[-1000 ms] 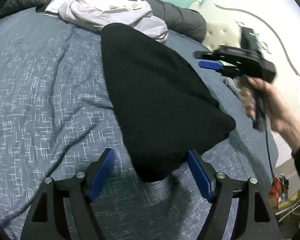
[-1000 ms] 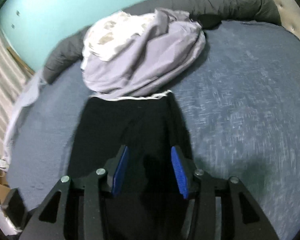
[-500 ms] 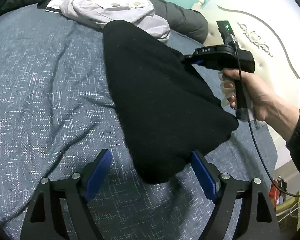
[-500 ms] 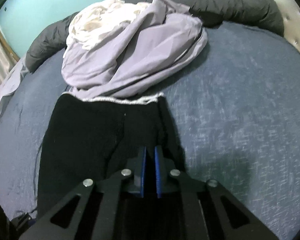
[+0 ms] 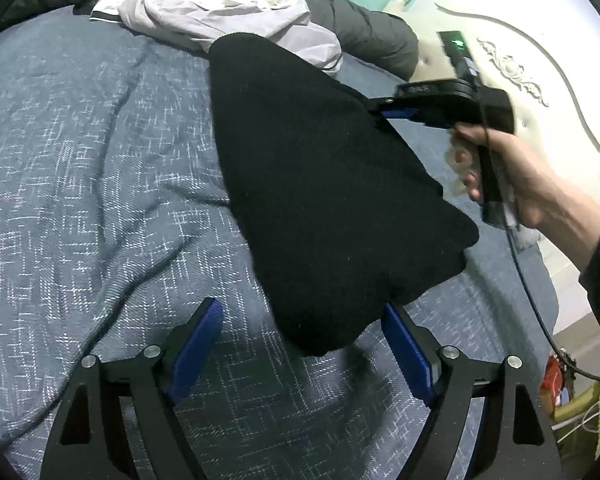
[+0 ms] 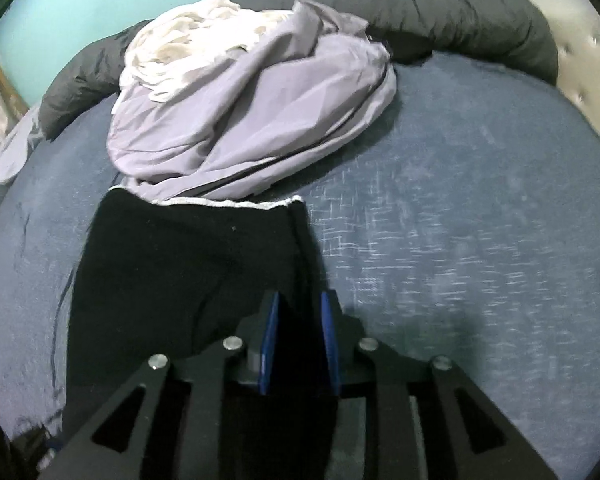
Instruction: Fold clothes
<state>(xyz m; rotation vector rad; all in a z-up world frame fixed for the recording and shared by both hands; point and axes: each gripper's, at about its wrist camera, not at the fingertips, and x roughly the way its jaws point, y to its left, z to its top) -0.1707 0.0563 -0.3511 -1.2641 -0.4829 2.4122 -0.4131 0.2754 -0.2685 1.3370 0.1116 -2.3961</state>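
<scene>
Holding my left gripper wide above the blue bedspread, I have the near tip of the black garment lying between its blue pads, untouched. The garment lies flat on the bed, its far edge tucked against the heap of lavender and white laundry by the dark bolster. My right gripper sits at the garment's right edge; its jaws have just been opening again to a narrow gap, black cloth between them, pads not pressing it. My right hand grips its handle.
</scene>
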